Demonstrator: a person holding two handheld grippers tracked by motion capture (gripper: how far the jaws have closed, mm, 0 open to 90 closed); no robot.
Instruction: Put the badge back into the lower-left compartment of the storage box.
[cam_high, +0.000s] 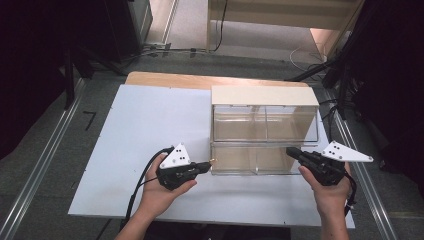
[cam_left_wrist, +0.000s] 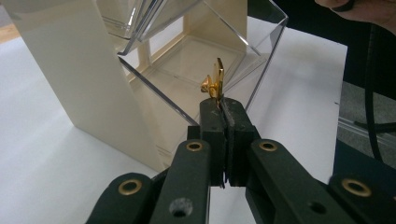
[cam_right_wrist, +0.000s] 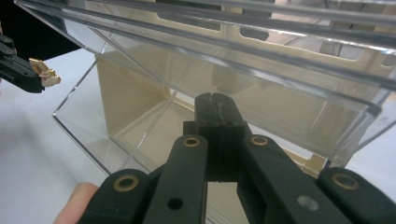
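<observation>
**Gold clip held at the mouth of the lower clear drawer**

From the high view, we hold the left hand-held gripper (cam_high: 209, 163) just beside the left front corner of the clear drawer unit (cam_high: 264, 131) on the white table (cam_high: 150, 125). The right hand-held gripper (cam_high: 291, 151) sits at the lower drawer's right front edge, probably to steady it. The table lies open to the left.

In the left gripper view, our jaws are clamped on a small gold clip (cam_left_wrist: 215, 81), raised at the lower drawer (cam_left_wrist: 205, 60) rim. We judge the transparent wall easy to clip.

In the right gripper view, our jaws are closed with nothing between them, tips against the lower drawer's clear front, and the upper drawer (cam_right_wrist: 280, 56) overhangs closely.
</observation>
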